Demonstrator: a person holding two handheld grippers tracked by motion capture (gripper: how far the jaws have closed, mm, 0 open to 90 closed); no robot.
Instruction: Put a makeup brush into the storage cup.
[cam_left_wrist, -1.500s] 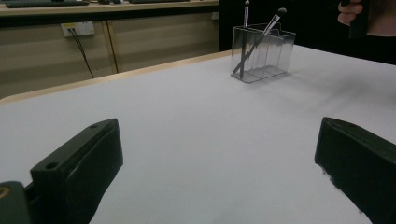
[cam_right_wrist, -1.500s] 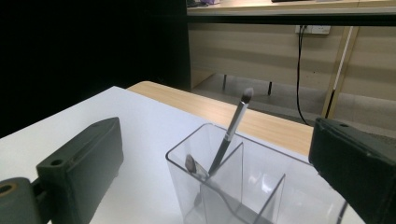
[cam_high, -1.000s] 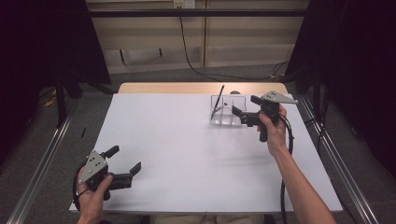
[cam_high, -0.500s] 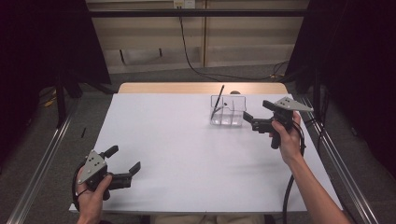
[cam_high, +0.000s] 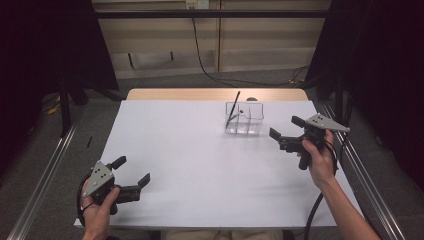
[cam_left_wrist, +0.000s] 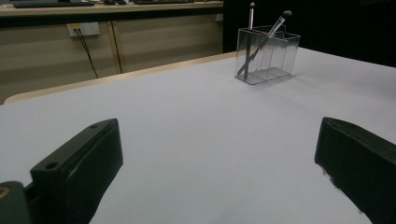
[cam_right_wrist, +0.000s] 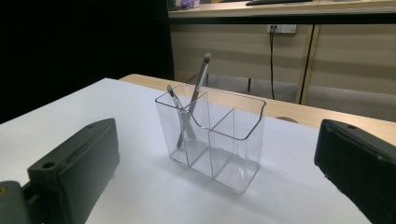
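Observation:
A clear plastic organiser (cam_high: 244, 120) with several compartments stands at the back right of the white table (cam_high: 200, 160). A long dark brush (cam_high: 233, 109) leans in its left end; the right gripper view shows that brush (cam_right_wrist: 199, 86) beside a shorter brush (cam_right_wrist: 174, 103). My right gripper (cam_high: 286, 127) hovers open just right of the organiser (cam_right_wrist: 219, 140), its jaws wide apart and empty. My left gripper (cam_high: 132, 170) rests open near the front left corner, far from the organiser (cam_left_wrist: 268, 58), with nothing between its jaws.
A wooden strip (cam_high: 175, 94) borders the table's far edge. Metal rails (cam_high: 45, 175) run along the floor on both sides. A black cable (cam_high: 200, 45) hangs down the back wall. Dark curtains flank the table.
My right gripper has drawn back from the organiser, toward the right and nearer side of the table, still open. The left gripper has stayed put.

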